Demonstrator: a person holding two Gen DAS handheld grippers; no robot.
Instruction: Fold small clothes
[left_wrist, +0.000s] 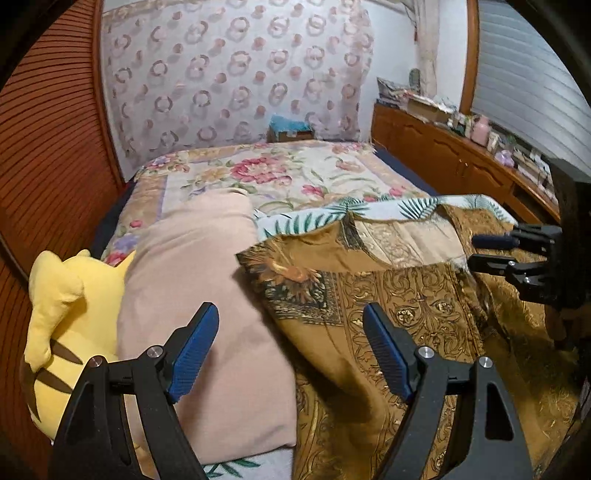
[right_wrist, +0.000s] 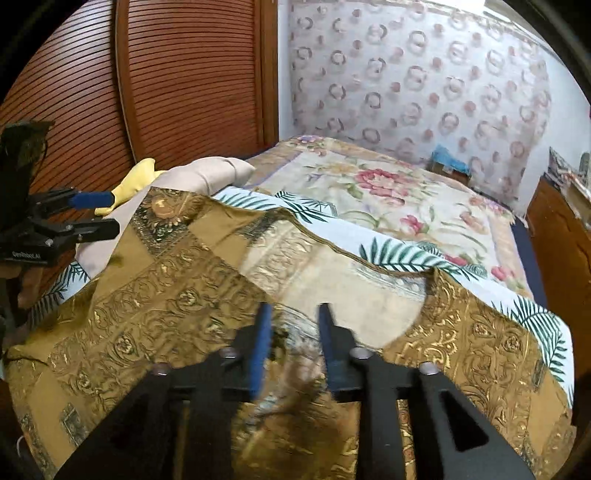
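Observation:
A golden-brown garment (left_wrist: 406, 314) with an ornate scroll print lies spread on the bed, its round neck opening (right_wrist: 369, 295) facing the far side. My left gripper (left_wrist: 290, 310) is open wide, hovering over the garment's left edge where it meets a pink pillow (left_wrist: 207, 258). Nothing is between its fingers. My right gripper (right_wrist: 295, 308) hangs just above the garment (right_wrist: 166, 295) near the neckline with its jaws partly apart, gripping nothing. The left wrist view shows the right gripper (left_wrist: 474, 252) at the right edge. The right wrist view shows the left gripper (right_wrist: 113, 214) at the left edge.
A white palm-leaf cloth (right_wrist: 406, 251) lies under the garment on the floral bedspread (left_wrist: 277, 173). A yellow plush toy (left_wrist: 62, 295) sits beside the pillow. Slatted wooden doors (right_wrist: 184, 74) stand to the left, and a cluttered wooden cabinet (left_wrist: 443, 155) to the right.

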